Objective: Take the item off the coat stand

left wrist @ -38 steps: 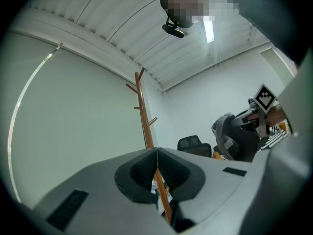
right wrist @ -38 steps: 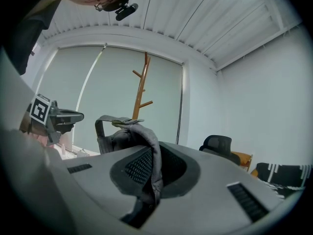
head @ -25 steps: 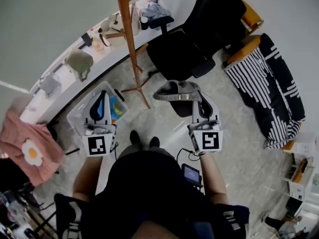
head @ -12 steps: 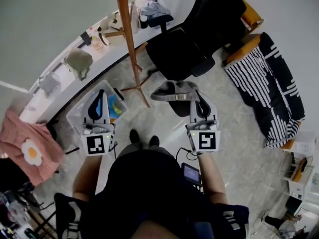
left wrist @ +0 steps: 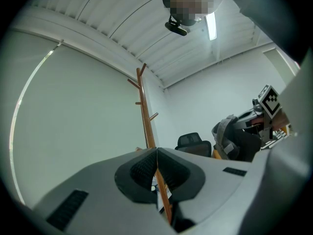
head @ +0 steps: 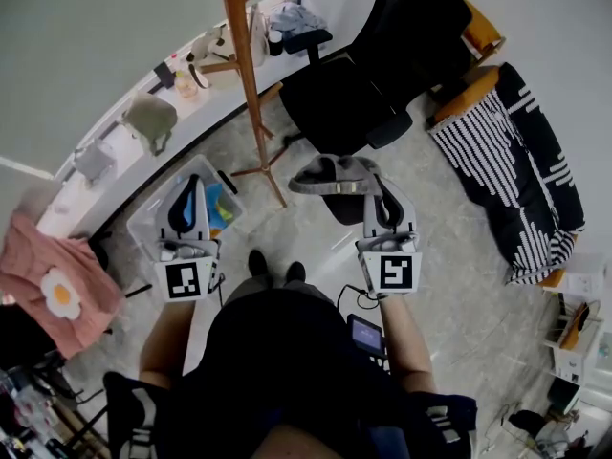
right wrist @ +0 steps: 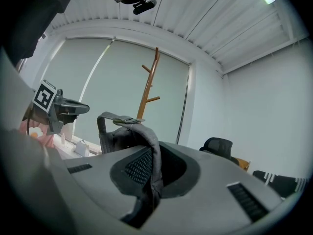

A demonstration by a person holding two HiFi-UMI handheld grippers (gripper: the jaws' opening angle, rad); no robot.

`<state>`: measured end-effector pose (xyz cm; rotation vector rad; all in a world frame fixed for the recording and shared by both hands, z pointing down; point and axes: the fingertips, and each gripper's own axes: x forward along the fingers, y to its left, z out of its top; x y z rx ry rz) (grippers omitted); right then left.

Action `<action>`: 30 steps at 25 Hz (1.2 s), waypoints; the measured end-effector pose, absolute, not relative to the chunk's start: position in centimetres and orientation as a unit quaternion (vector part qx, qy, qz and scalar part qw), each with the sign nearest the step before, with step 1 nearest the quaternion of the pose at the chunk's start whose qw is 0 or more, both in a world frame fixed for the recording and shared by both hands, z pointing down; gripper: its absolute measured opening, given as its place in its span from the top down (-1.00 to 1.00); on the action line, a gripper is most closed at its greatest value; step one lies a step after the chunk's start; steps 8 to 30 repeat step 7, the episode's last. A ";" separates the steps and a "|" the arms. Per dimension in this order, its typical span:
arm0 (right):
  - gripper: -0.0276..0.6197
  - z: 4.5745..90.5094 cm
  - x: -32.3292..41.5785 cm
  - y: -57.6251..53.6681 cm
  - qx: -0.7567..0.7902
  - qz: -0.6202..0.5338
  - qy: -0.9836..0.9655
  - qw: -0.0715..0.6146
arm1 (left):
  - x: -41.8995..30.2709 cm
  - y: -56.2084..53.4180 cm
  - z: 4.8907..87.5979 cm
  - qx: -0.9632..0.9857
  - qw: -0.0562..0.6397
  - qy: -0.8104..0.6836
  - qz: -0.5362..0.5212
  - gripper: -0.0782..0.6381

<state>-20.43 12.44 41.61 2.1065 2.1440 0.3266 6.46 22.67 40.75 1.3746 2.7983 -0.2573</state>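
The grey bag (head: 330, 175) hangs by its strap pinched in the right tool (head: 371, 187), clear of the coat stand (head: 247, 75) ahead-left, which stands nearer the left tool (head: 195, 187), pressed together on nothing.

Floor (head: 316, 235) gap between coat stand (head: 247, 75) and office chair (head: 349, 98)

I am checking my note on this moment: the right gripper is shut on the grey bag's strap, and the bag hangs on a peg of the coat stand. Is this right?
Not fully. The right gripper is shut on the strap, but the bag hangs from the gripper, clear of the coat stand, not on a peg. The head view shows this.
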 end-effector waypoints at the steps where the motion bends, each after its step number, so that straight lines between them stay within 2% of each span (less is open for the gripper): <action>1: 0.83 41.6 -20.4 12.5 0.696 0.108 0.708 0.061 | 6.5 22.7 40.8 0.440 0.006 0.894 -0.081 0.71; 30: 0.83 41.5 -20.9 12.3 0.693 0.110 0.711 0.059 | 6.3 22.7 40.8 0.440 0.002 0.894 -0.085 0.71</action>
